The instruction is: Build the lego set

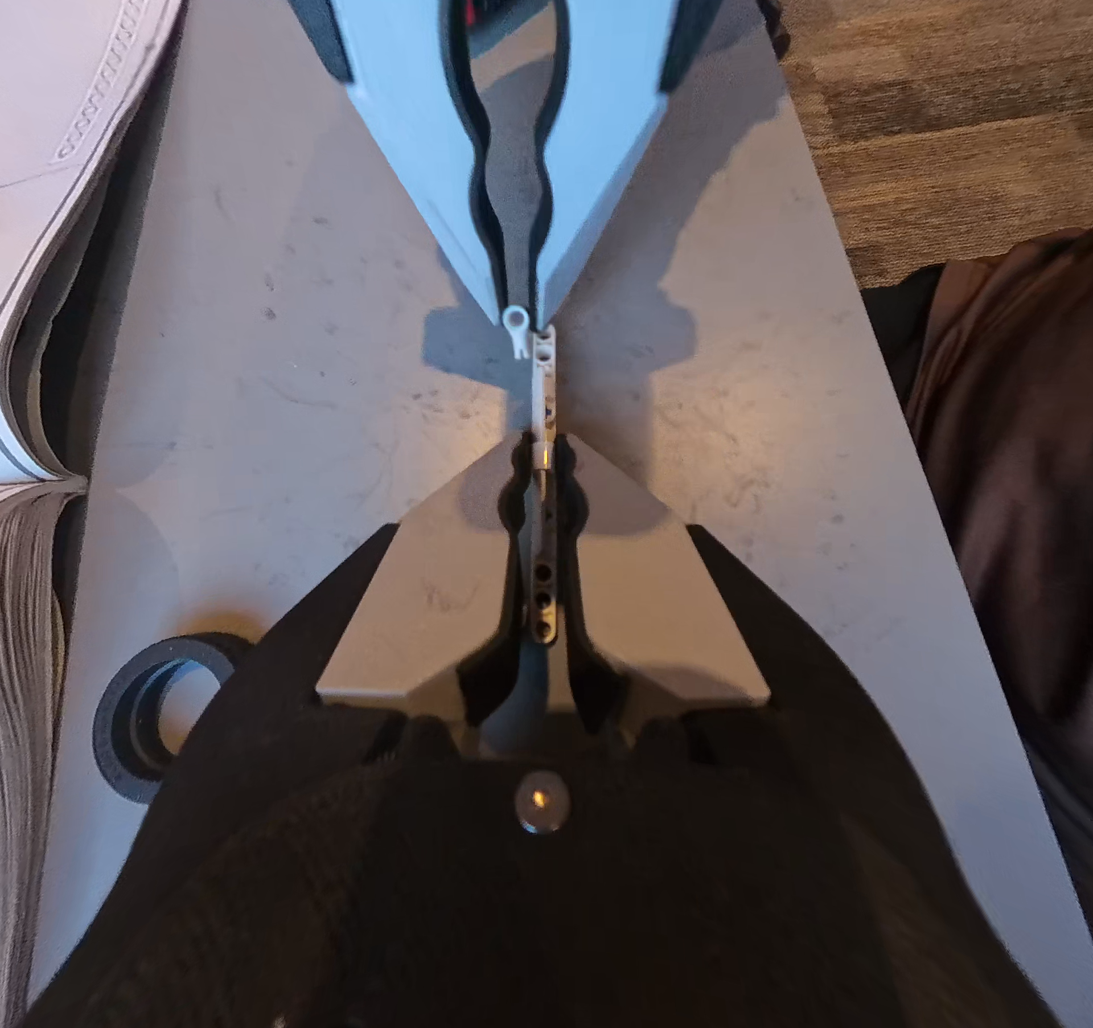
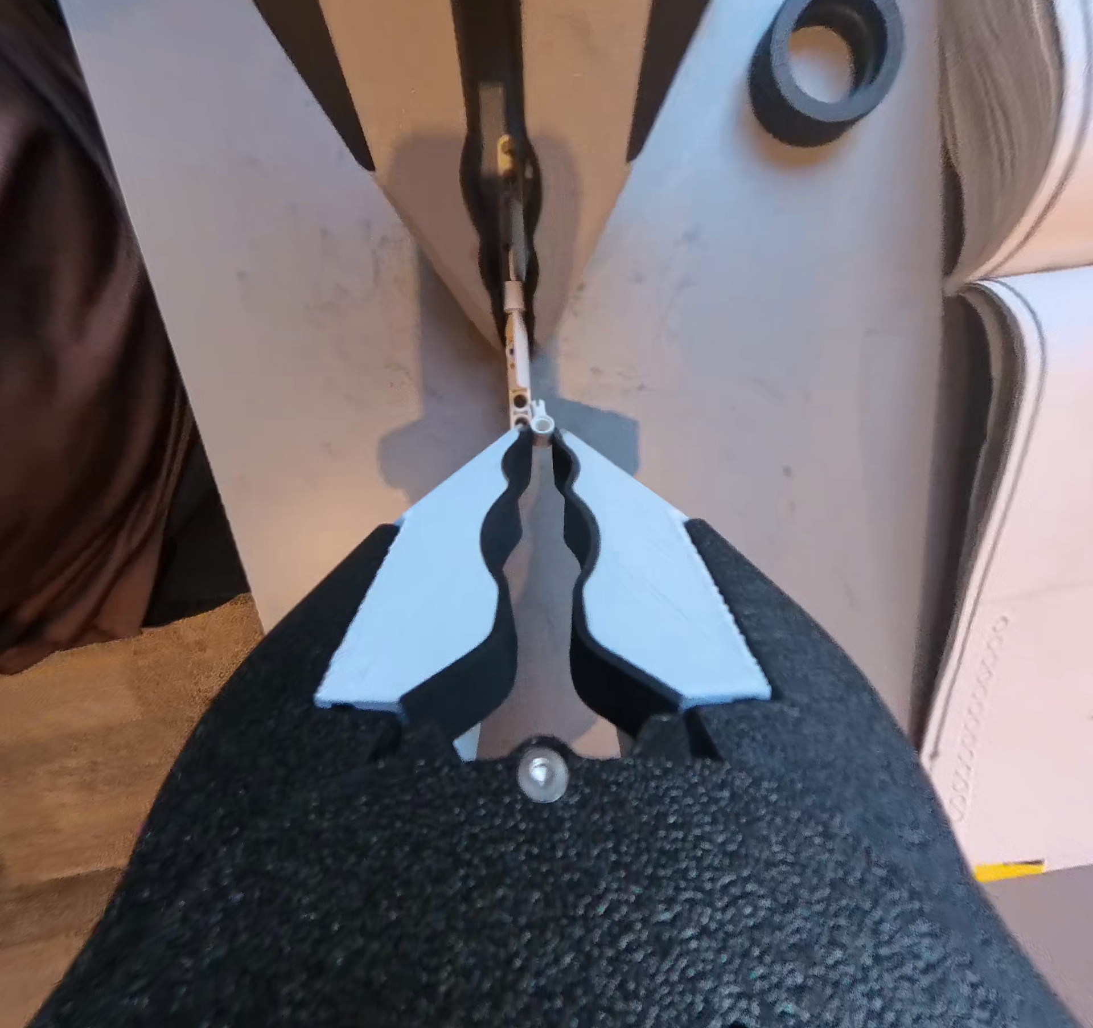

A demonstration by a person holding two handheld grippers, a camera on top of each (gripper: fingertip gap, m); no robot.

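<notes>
My left gripper, with grey fingers, is shut on a long light-grey lego beam with a row of holes; the beam sticks out past the fingertips above the table. My right gripper, with pale blue fingers, is shut on a small white connector piece with a round hole and a short peg. The two grippers face each other tip to tip. The connector sits right beside the far end of the beam, touching or nearly touching. The beam also shows in the right wrist view, held by the left gripper. The right gripper shows in the left wrist view.
An open instruction booklet lies at the table's left edge, also in the right wrist view. A black rubber tyre lies on the grey table, seen too in the right wrist view. Carpet floor and a person's dark clothing lie beyond the table's edge. Left and right tips are no more than a few centimetres apart.
</notes>
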